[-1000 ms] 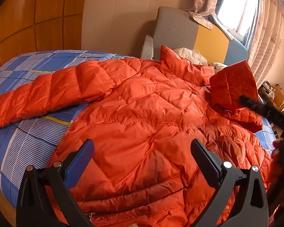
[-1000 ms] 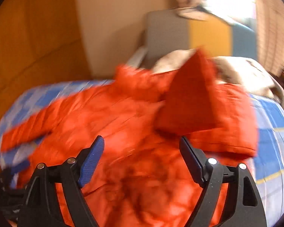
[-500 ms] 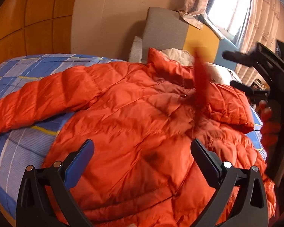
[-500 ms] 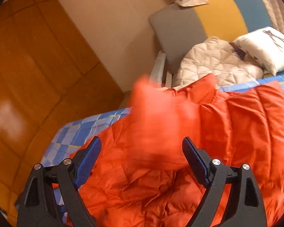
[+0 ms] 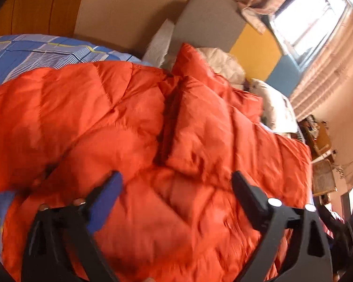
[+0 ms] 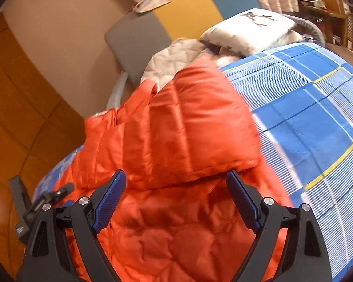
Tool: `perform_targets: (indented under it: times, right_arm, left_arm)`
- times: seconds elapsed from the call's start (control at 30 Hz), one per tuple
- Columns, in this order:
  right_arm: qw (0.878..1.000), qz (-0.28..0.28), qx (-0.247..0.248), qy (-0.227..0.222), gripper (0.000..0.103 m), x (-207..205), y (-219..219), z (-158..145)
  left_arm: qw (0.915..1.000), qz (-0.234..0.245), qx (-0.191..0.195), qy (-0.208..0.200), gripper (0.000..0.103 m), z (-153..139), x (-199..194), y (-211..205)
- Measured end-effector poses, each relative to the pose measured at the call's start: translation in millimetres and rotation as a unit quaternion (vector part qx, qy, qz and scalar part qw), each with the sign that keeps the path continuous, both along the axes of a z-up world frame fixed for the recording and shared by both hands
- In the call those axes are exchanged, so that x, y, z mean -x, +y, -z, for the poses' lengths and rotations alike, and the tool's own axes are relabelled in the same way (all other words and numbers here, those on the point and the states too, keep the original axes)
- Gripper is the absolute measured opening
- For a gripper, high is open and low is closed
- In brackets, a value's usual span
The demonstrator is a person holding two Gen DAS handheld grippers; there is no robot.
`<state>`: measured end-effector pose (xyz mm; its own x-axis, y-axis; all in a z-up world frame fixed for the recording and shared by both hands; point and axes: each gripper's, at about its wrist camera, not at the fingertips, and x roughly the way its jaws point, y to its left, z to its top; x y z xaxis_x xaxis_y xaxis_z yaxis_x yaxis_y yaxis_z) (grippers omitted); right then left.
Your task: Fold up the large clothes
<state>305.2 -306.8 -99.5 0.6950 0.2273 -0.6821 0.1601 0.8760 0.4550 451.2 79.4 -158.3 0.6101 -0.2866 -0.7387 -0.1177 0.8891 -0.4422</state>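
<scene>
The orange puffer jacket (image 5: 134,127) lay spread on the blue checked bedsheet (image 5: 35,51). Above it, the left gripper (image 5: 176,185) hung with jaws apart and just closing, nothing between them.

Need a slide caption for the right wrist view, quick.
Open right hand-held gripper above an orange puffer jacket with a folded-over sleeve on a blue plaid bedsheet.

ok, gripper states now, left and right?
Left gripper: open, jaws just been closing a little, nothing gripped, above orange puffer jacket.
Right gripper: open, empty.
</scene>
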Motion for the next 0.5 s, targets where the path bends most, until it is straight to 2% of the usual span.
perform_targets:
  times: [0.07, 0.13, 0.2, 0.3, 0.5]
  right_arm:
    - [1.0, 0.017, 0.011, -0.007, 0.087, -9.3, -3.3, 0.9]
    - [0.999, 0.033, 0.016, -0.009, 0.087, -12.4, -6.4, -1.3]
    - [0.999, 0.039, 0.021, -0.008, 0.087, -18.8, -10.6, -0.1]
    - [0.999, 0.042, 0.027, -0.001, 0.087, -29.2, -10.1, 3.9]
    - [0.999, 0.008, 0.039, 0.011, 0.087, -55.3, 12.7, 15.6]
  left_arm:
    - [1.0, 0.002, 0.005, 0.008, 0.077, 5.2, -15.4, -3.4]
    - [0.9998, 0.008, 0.008, 0.016, 0.062, 9.3, -28.9, -7.3]
    - [0.9997, 0.018, -0.006, 0.015, 0.012, 8.0, -34.8, -12.5]
    - [0.9999, 0.009, -0.003, -0.013, 0.005, -3.8, -24.7, -3.6]
    - [0.9987, -0.04, -0.011, -0.029, 0.005, -19.0, 6.2, 38.1]
